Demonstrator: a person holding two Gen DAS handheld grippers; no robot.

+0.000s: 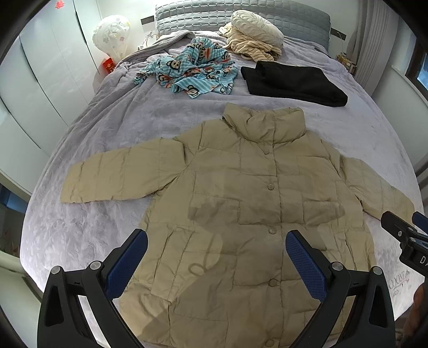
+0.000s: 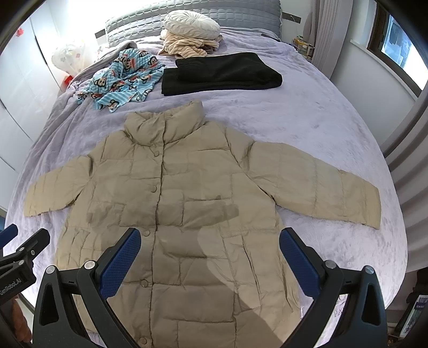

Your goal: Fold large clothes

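My left claw (image 1: 215, 247) hangs spread wide above the lower front of the beige puffer jacket (image 1: 240, 214), pinching nothing; its blue pads (image 1: 305, 262) sit well apart, one over the jacket's left edge, the other just past the snap placket. My right claw (image 2: 210, 245) is likewise spread and empty, poised over the same hem area.

The jacket lies flat on the lilac bedspread (image 1: 93, 227), front up, snapped shut, collar standing away from me and both sleeves stretched out to either side. From the left claw, one sleeve reaches far out to the left; from the right claw, the other sleeve runs out to the right.

Beyond the collar, well ahead of both claws, lies a folded black garment (image 1: 291, 81). To its left is a crumpled blue striped cloth printed with monkey faces (image 1: 192, 72), and farther ahead a heap of cream striped fabric (image 1: 248, 48) under a round pleated cushion (image 1: 256, 26), against the grey quilted headboard (image 1: 240, 13).

Writing I can read: on the left claw's body seen at the left edge of the right view, "GenRobot.AI" (image 2: 10, 285). On the bedspread edge just right of the left claw are pale letters, roughly "COONE" above "ARIS" (image 1: 398, 278), only partly legible. A red box (image 1: 109, 65) stands by the white wardrobe; its print is too small to read.
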